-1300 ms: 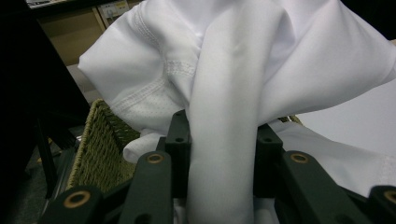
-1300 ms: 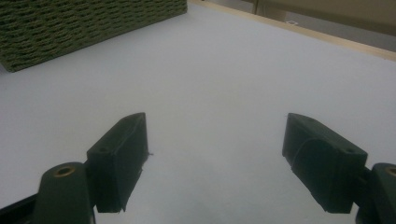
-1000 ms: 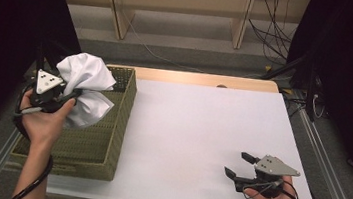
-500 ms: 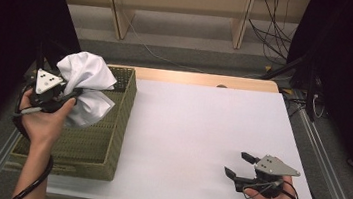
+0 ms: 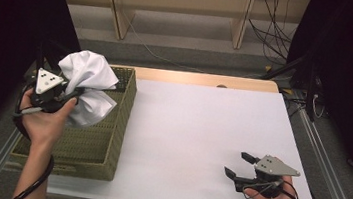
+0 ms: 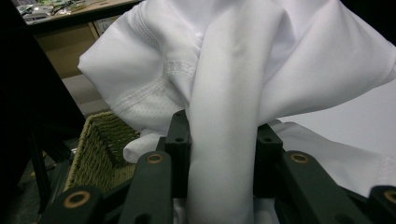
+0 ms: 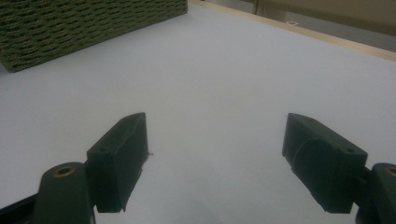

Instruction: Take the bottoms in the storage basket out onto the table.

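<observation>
In the high view, the left gripper (image 5: 72, 93) is clamped on a bunched white garment (image 5: 87, 87) held up above the far left part of the woven green basket (image 5: 115, 138), which stands at the left edge of the white table (image 5: 201, 132); the cloth hangs clear of the basket floor, its lower folds drooping toward the inside. To the right of the basket, well apart from it, the right gripper (image 5: 236, 165) rests low over the near part of the table with its jaws spread wide and nothing between them. In the left gripper view, the jaws pinch a thick vertical fold of the garment (image 6: 233, 93), with hemmed edges spilling to both sides and the basket's corner (image 6: 100, 144) below. In the right gripper view, the open jaws frame bare table (image 7: 219, 93), with the basket's side wall (image 7: 84, 21) far off. The step appears to be carrying the garment out over the table; doing it well likely means lifting until the trailing folds clear the rim, keeping the pinch firm, and bringing it toward the waiting right gripper for a second grasp.
</observation>
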Motion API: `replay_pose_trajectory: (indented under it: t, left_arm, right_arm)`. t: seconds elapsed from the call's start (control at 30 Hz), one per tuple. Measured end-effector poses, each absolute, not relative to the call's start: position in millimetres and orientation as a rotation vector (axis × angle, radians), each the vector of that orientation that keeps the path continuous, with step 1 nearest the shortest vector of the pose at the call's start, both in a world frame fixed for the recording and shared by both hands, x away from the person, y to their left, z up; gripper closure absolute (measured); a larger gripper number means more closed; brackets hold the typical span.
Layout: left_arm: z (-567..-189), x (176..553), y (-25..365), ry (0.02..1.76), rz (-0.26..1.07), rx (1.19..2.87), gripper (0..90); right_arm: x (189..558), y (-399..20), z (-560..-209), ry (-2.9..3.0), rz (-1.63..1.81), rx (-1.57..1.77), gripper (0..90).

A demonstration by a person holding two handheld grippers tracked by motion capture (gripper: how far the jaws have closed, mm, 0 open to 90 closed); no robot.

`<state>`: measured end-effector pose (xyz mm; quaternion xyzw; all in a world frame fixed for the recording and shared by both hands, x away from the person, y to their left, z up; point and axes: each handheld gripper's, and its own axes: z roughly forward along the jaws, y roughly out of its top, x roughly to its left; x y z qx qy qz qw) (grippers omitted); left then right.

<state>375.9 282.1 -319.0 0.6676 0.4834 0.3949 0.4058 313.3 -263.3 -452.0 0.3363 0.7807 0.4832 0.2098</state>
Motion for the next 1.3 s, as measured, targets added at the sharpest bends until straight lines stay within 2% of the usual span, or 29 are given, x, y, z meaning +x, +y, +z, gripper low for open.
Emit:
replay_pose_trajectory:
  t: [1.3]
  left_arm:
    - [-308.6, 369.2, 265.0, 1.152, 0.967, 1.688, 66.9]
  right_arm:
    - [313.5, -262.6, -452.6, 2.168, 1.349, 0.940, 23.4]
